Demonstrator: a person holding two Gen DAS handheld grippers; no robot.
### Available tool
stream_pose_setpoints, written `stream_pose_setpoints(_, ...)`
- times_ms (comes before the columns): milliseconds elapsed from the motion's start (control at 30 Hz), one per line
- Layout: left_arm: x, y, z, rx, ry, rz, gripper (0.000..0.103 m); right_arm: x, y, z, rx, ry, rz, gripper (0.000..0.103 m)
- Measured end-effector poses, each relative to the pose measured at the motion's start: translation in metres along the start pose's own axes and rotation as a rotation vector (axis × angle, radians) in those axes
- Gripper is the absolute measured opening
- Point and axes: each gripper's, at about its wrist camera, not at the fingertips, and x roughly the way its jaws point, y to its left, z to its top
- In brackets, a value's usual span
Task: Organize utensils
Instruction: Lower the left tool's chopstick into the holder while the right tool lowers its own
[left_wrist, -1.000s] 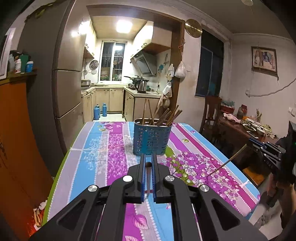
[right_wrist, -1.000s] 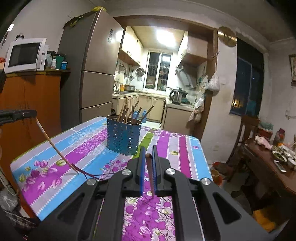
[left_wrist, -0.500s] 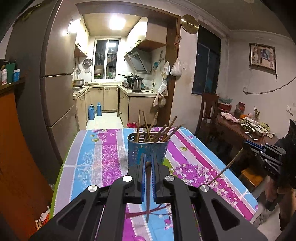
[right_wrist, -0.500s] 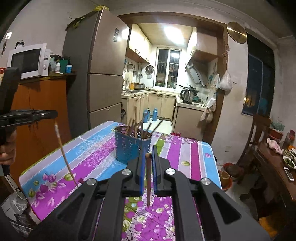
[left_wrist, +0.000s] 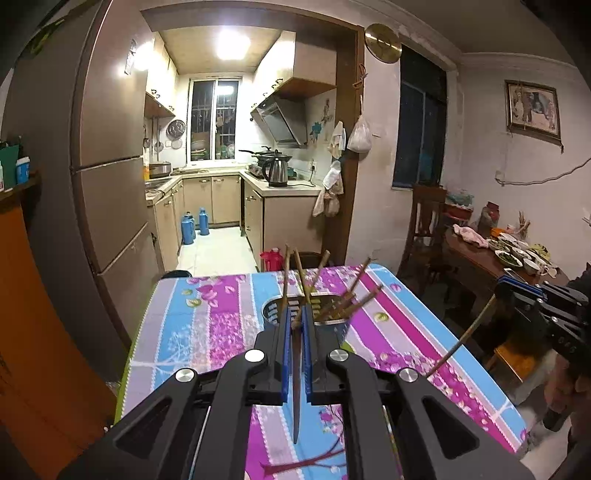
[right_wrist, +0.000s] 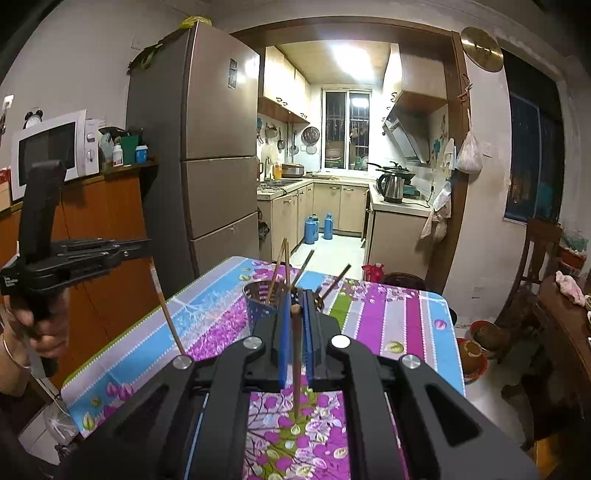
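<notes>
Each gripper, left (left_wrist: 296, 325) and right (right_wrist: 295, 308), is clamped on a chopstick (left_wrist: 296, 387) hanging point-down. The holder (left_wrist: 271, 314) lies just ahead and below both, equally near.

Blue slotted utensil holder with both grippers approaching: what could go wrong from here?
1. The blue slotted utensil holder already holds several splayed wooden chopsticks; an incoming stick may catch on them and be pushed aside.
2. The left gripper pinches its brown chopstick near the top, so the long free end could swing or slip.
3. The right gripper carries its chopstick too; entering together, they may collide.
</notes>
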Motion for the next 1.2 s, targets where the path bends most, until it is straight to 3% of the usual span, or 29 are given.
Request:
stream_pose_setpoints(433,0.027,0.015,0.105,-0.012,-0.157,0.051,0.007,0.028,-0.016,0.097,-0.01,-0.118,-0.067,0.005)
stream_pose_setpoints(667,0.057,0.006,0.146,0.006,-0.202,0.046,0.007,0.057,-0.026,0.137,0.027,-0.169,-0.043,0.005)
stream_pose_setpoints(900,0.116,0.004,0.132,0.035,-0.141,0.027,0.007,0.109,-0.027,0.125,0.059,-0.116,-0.02,0.005)
stream_pose_setpoints(1200,0.184,0.017,0.085,0.006,-0.023,0.055,0.007,0.177,-0.029,0.08,0.11,0.034,0.009,0.005)
